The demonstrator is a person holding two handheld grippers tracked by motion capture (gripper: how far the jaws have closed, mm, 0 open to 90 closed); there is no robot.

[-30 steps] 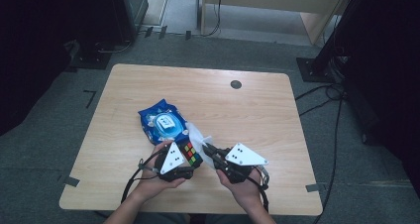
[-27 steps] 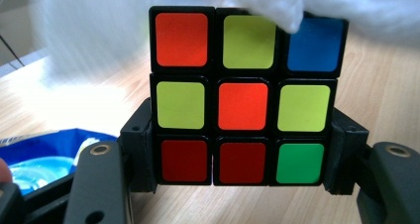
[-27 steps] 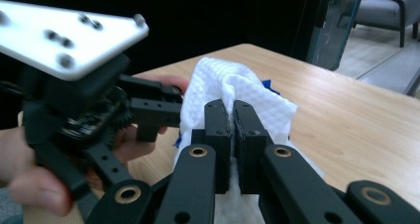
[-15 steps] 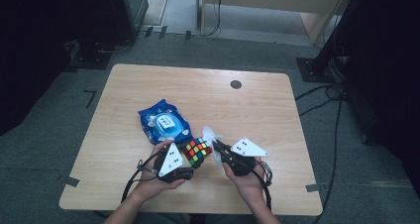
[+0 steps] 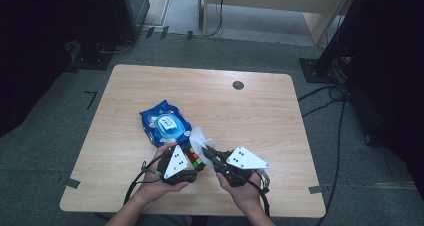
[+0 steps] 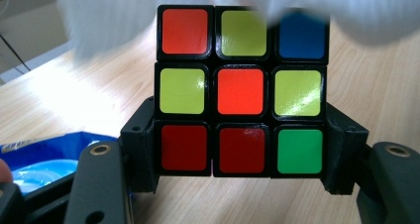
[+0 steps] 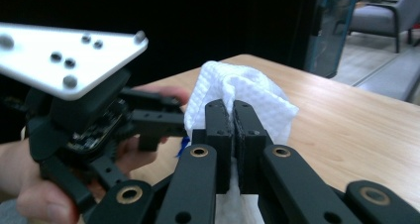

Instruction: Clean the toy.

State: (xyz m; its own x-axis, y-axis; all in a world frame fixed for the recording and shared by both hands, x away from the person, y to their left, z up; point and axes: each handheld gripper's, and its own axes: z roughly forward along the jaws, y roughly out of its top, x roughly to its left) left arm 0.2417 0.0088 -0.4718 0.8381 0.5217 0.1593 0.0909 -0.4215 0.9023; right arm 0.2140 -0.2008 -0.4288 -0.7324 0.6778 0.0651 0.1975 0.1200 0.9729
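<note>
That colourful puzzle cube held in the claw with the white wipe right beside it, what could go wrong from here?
1. The multicoloured puzzle cube is gripped only along its bottom row by the left claw; a push from the wipe might tilt it or pop it loose.
2. The white textured wipe is pinched in a narrow fold by the right claw; rubbing could drag it out.
3. The blue wipes pack lies close by; a claw might knock it.

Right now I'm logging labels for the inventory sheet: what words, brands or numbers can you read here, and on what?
None can be read.
Blue wipes pack: print on the wrapper and lid, too small and blurred.
Puzzle cube: plain coloured stickers, no text.
White wipe: blank.
</note>
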